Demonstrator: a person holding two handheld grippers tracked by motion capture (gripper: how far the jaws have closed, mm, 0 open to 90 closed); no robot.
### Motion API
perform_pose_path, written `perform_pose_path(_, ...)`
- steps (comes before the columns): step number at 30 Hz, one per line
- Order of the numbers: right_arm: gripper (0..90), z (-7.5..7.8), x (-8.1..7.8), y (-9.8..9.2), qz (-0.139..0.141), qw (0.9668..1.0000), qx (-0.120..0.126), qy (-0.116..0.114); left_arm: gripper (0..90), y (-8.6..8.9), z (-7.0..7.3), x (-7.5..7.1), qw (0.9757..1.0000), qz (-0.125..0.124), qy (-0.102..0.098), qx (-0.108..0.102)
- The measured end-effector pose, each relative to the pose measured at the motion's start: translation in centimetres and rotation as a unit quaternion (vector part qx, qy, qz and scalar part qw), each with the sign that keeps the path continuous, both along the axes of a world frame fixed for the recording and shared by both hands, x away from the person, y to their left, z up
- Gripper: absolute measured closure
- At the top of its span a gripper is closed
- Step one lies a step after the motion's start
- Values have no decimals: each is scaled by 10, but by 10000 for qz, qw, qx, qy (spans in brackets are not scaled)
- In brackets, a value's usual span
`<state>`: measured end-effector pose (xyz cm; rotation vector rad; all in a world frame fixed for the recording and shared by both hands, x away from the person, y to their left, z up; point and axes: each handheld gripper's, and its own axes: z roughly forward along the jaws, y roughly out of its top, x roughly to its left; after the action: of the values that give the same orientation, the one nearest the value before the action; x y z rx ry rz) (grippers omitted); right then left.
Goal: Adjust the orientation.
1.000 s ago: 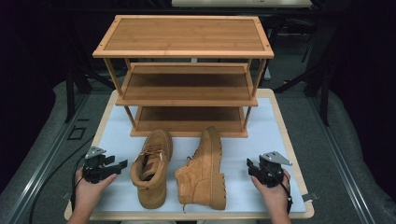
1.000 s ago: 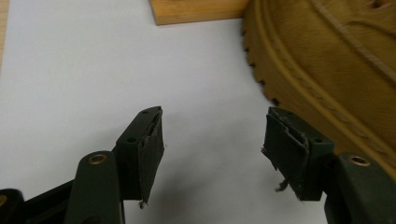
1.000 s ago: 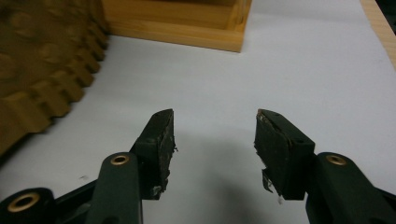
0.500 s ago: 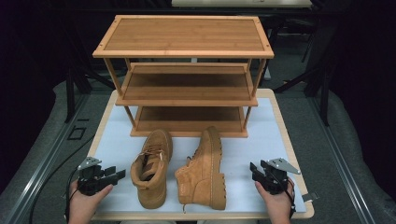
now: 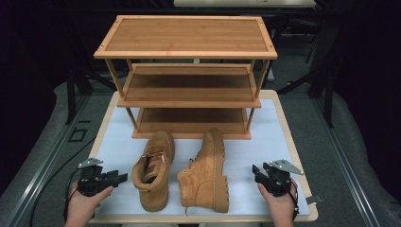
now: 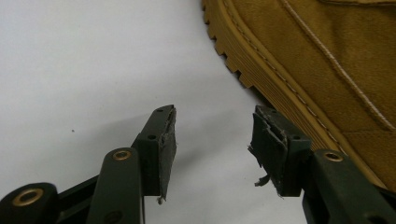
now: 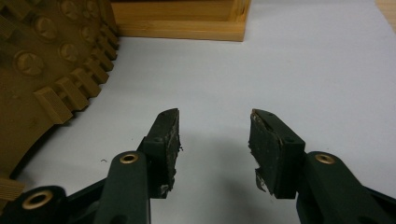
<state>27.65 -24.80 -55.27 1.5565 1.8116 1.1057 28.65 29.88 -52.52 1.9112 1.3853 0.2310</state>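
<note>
Two tan boots lie on the white mat in front of a wooden shoe rack (image 5: 187, 71). The left boot (image 5: 153, 170) stands upright; the right boot (image 5: 208, 172) lies on its side, sole to the right. My left gripper (image 5: 124, 177) rests left of the upright boot, pointing at it. It is open and its jaws have just been closing a little with nothing between them. Its own view has the gripper (image 6: 212, 126) near the boot's sole edge (image 6: 327, 60). My right gripper (image 5: 255, 169) is open and empty, its jaws slightly narrowed, beside the treaded sole (image 7: 42, 60).
The rack has three bare shelves, and its base rail (image 7: 182, 23) lies ahead of my right gripper (image 7: 215, 128). The white mat (image 5: 118, 146) covers a wooden table, and bare mat lies on either side of the boots. Dark floor surrounds the table.
My left gripper has slid slightly toward the near edge of the table. The right gripper and both boots have stayed put.
</note>
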Motion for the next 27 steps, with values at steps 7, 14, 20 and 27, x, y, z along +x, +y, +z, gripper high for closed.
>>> perform_pose_path(7, 515, 0, 0, 1, -8, 10000, 63, -37, 550, -6, 38, 11, 9997, -263, -4, -15)
perform_pose_path(14, 514, 1, 0, 0, -11, 10000, 90, -16, 511, -17, 78, 19, 9994, -321, -83, -74)
perform_pose_path(20, 512, 1, 0, -2, -36, 9999, 125, 6, 492, -26, 99, 23, 9991, -384, -114, -135)
perform_pose_path(27, 509, 0, 0, -1, -43, 9999, 145, -51, 489, -38, 105, 16, 9977, -518, -226, -381)
